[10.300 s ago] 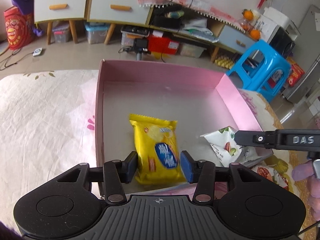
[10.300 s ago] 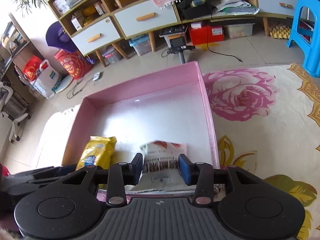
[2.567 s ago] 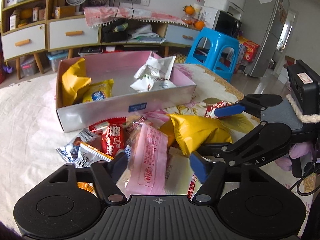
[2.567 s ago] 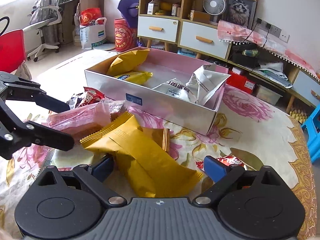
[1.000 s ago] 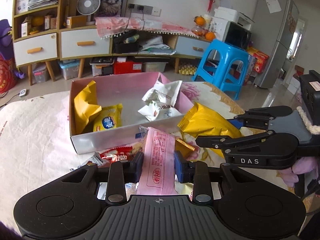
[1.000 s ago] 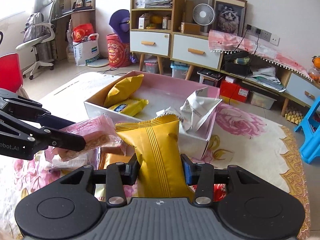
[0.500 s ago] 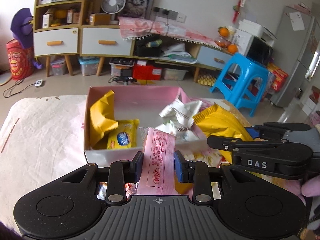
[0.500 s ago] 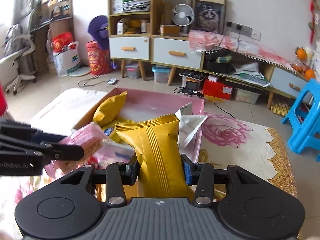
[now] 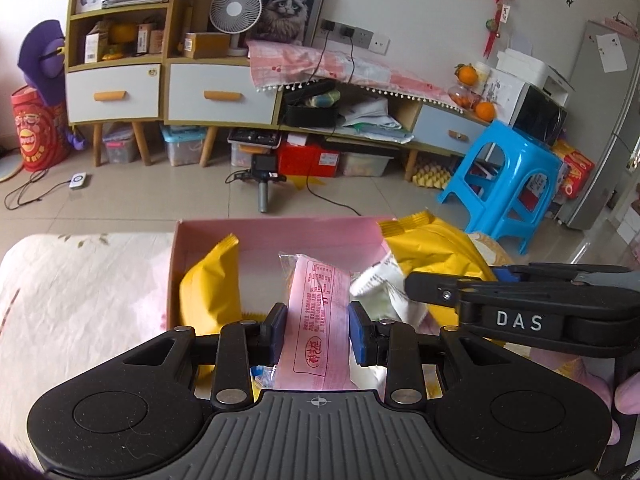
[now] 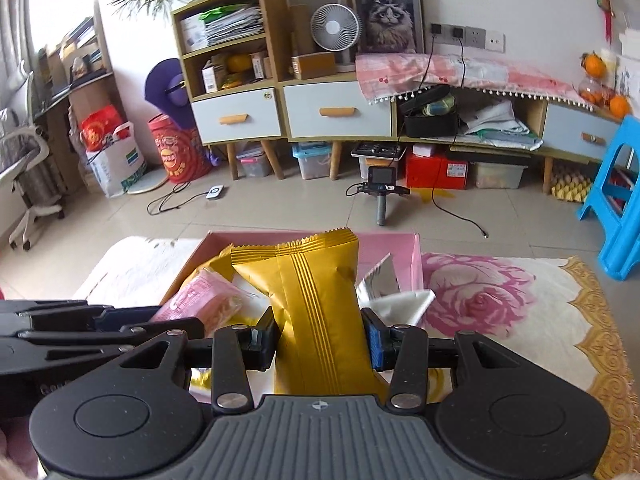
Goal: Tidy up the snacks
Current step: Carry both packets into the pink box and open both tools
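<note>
My left gripper [image 9: 317,332] is shut on a pink snack packet [image 9: 318,320] and holds it over the near part of the pink box [image 9: 276,229]. My right gripper [image 10: 320,340] is shut on a gold-yellow snack bag [image 10: 316,300], held upright above the box's right half [image 10: 416,256]; this bag also shows in the left wrist view [image 9: 436,248]. Inside the box a yellow bag [image 9: 212,284] leans at the left and white packets [image 9: 384,292] lie at the right. The pink packet shows in the right wrist view [image 10: 200,300] too.
The box sits on a table with a white and rose-patterned cloth [image 10: 500,304]. A blue plastic stool [image 9: 508,184] stands on the floor to the right. Cabinets with drawers [image 9: 220,92] line the far wall. A small camera stand [image 10: 382,192] is on the floor beyond the box.
Both grippers have moved forward with their packets, from in front of the box to above it. The box now fills less of the view, seen from nearer and higher.
</note>
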A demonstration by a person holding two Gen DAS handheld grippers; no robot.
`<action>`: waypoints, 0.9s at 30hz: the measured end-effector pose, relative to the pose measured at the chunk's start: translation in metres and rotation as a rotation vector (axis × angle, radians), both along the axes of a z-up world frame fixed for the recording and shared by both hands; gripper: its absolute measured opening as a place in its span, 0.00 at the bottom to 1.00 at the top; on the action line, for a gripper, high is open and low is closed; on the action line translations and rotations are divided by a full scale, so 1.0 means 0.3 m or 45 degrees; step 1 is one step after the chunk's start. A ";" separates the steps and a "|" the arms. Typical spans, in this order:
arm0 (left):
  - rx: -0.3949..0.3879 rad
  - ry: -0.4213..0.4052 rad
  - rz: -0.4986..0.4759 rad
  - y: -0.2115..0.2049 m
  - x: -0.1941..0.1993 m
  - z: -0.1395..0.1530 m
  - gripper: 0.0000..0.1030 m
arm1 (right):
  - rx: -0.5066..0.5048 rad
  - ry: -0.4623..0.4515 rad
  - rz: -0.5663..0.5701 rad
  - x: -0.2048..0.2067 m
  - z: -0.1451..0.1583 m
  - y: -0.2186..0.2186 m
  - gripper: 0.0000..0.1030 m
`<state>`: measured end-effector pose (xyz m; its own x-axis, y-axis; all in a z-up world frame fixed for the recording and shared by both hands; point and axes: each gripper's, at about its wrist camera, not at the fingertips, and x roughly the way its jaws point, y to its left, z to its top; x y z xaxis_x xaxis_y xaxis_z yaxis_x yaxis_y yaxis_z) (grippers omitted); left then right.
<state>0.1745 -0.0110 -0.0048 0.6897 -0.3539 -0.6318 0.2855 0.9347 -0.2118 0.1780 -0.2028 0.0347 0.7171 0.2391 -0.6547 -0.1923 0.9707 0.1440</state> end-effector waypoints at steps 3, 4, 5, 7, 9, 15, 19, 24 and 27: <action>0.013 0.004 0.002 -0.016 0.039 -0.024 0.29 | 0.037 0.014 -0.012 0.039 -0.019 0.004 0.33; 0.014 0.008 0.006 -0.019 0.047 -0.035 0.29 | 0.045 0.020 -0.016 0.053 -0.028 0.004 0.33; 0.011 0.012 0.008 -0.020 0.059 -0.044 0.29 | 0.051 0.028 -0.020 0.063 -0.037 0.005 0.33; 0.008 0.013 0.016 -0.018 0.079 -0.065 0.29 | 0.052 0.046 -0.026 0.080 -0.057 0.008 0.33; 0.013 0.020 0.029 -0.014 0.096 -0.088 0.29 | 0.042 0.066 -0.028 0.094 -0.079 0.013 0.33; 0.000 0.022 0.059 0.005 0.127 -0.126 0.29 | 0.048 0.083 -0.018 0.112 -0.107 0.021 0.33; -0.009 0.006 0.064 0.013 0.132 -0.133 0.31 | 0.058 0.084 -0.016 0.126 -0.106 0.018 0.34; -0.020 -0.004 0.053 0.017 0.122 -0.133 0.49 | 0.092 0.067 -0.030 0.130 -0.090 0.005 0.44; -0.033 -0.012 0.048 0.019 0.118 -0.123 0.61 | 0.102 0.061 -0.041 0.127 -0.078 -0.004 0.54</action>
